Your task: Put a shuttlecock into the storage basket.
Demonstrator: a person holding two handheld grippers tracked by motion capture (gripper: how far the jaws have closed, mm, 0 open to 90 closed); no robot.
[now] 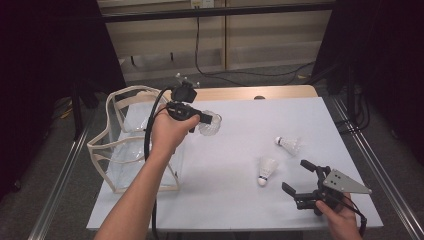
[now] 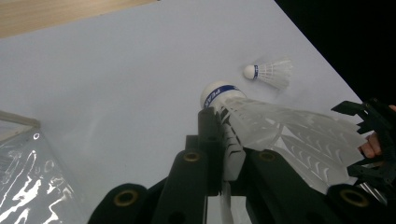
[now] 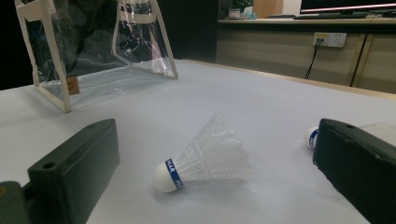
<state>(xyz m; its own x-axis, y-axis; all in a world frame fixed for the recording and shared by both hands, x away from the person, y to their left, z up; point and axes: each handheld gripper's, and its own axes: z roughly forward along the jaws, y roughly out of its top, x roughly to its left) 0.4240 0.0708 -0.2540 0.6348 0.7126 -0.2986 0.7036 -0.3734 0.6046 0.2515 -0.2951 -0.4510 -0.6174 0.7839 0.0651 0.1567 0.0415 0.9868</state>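
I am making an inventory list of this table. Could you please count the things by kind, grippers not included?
Shuttlecocks: 3 (one held, two lying on the table)
Clear bags: 1
Total: 4

— What carries everything here?

— A bench (image 1: 235,130) with a pale, matte white top; along its far edge a strip of light wood shows. In the high view its left and right sides run beside metal rails.

— And what lies directly on it?

— At the left, a clear plastic bag with cream trim (image 1: 120,150) stands upright on the top, its handles up. Right of the middle, two white shuttlecocks lie on their sides, near each other but apart: the nearer shuttlecock (image 1: 266,170) has its cork toward the person, the farther shuttlecock (image 1: 289,144) has its cork pointing left. Both corks carry a blue band.
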